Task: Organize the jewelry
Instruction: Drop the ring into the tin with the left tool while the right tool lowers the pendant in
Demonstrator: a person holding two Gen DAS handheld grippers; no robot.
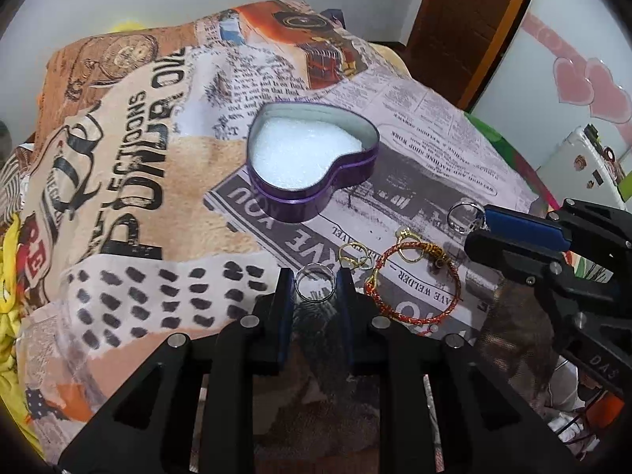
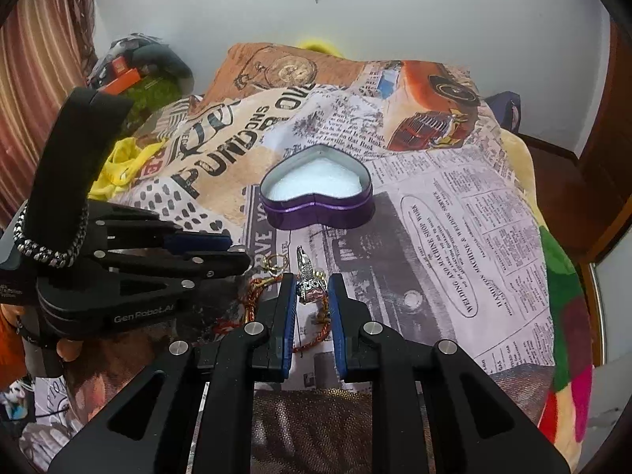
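A purple heart-shaped tin (image 1: 316,193) with a white foam lining sits open on the newspaper-print blanket; it also shows in the right wrist view (image 2: 316,213). My left gripper (image 1: 314,276) is shut on a silver ring (image 1: 314,285), held between its fingertips. Beside it lie gold rings (image 1: 355,254), another gold ring (image 1: 409,245) and a red-and-gold cord bracelet (image 1: 414,284). My right gripper (image 2: 312,282) has a silver ring (image 2: 310,280) between its fingertips; in the left wrist view that ring (image 1: 462,217) sits at its tips. The bracelet (image 2: 324,320) lies under it.
The blanket (image 1: 158,181) covers a bed with soft folds. Yellow cloth (image 2: 122,162) lies at the left edge. A wooden door frame (image 1: 474,19) and a wall with pink hearts (image 1: 584,83) stand to the right.
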